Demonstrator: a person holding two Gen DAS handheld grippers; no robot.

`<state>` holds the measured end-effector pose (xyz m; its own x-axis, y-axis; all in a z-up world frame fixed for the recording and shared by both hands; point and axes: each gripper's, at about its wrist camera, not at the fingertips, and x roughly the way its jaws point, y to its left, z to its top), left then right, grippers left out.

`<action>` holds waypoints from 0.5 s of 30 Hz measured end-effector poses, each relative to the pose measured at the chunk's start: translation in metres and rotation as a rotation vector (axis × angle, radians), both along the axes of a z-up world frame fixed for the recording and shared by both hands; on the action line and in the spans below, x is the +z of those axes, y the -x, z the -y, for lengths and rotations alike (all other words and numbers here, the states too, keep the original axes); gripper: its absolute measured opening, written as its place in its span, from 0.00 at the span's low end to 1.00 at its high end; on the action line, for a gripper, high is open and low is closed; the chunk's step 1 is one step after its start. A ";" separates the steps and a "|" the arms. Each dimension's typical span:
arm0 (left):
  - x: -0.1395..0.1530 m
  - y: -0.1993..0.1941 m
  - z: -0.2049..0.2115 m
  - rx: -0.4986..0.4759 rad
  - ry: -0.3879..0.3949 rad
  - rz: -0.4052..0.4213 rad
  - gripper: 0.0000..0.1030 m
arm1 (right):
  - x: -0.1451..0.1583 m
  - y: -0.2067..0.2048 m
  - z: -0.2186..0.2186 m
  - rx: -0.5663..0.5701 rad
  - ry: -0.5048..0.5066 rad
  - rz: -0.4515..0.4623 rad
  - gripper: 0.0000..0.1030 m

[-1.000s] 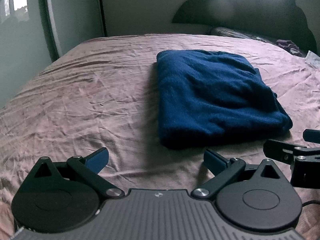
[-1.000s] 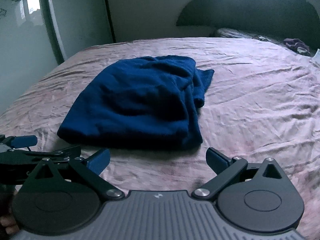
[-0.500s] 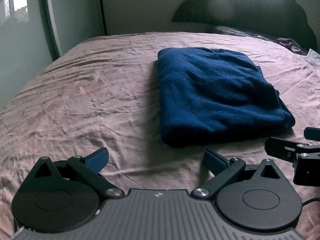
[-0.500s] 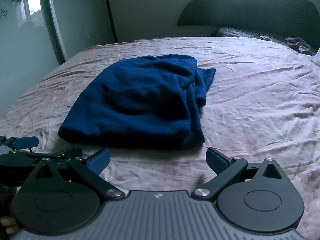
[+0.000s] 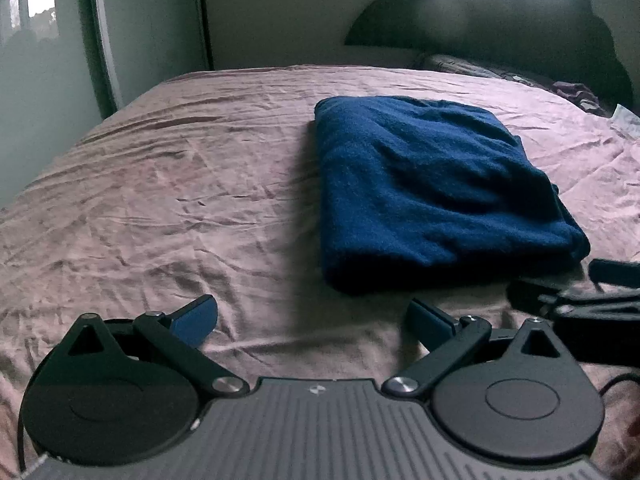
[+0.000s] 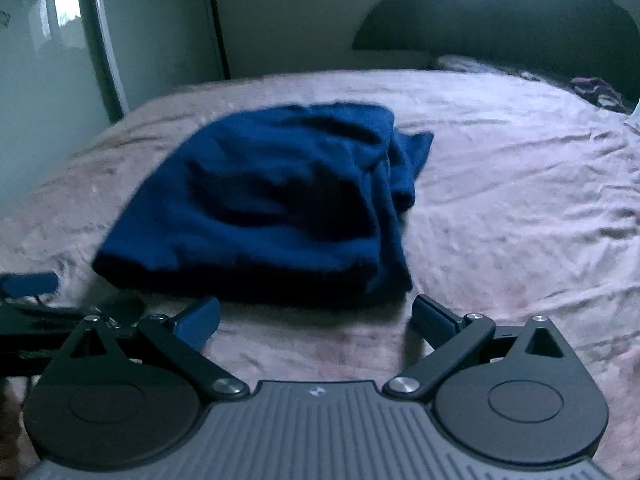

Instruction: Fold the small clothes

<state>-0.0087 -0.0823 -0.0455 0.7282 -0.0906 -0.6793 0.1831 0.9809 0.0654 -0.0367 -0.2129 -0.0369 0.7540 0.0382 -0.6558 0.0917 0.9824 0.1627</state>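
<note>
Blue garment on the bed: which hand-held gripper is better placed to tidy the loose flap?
Right, probably. The flap sticks out on the blue garment's right side, nearer the open right hand-held gripper. The left hand-held gripper faces bare sheet.

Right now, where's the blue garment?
Folded on the pink bedsheet, the blue garment lies right of centre in the left wrist view, just beyond the open left gripper.
</note>
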 end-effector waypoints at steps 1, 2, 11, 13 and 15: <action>-0.001 0.000 -0.001 0.004 -0.003 0.002 0.99 | -0.002 0.000 -0.001 0.002 0.012 0.005 1.00; -0.001 -0.001 -0.001 0.005 -0.004 0.003 1.00 | -0.004 0.001 -0.003 0.006 0.028 0.012 1.00; -0.001 -0.003 -0.005 0.012 0.006 0.003 1.00 | -0.008 0.005 -0.009 0.018 0.078 0.028 1.00; -0.001 -0.002 -0.004 0.008 0.000 0.008 1.00 | -0.008 0.004 -0.008 0.018 0.075 0.028 1.00; 0.000 -0.001 -0.004 0.003 -0.003 0.011 1.00 | -0.008 0.004 -0.008 0.019 0.076 0.028 1.00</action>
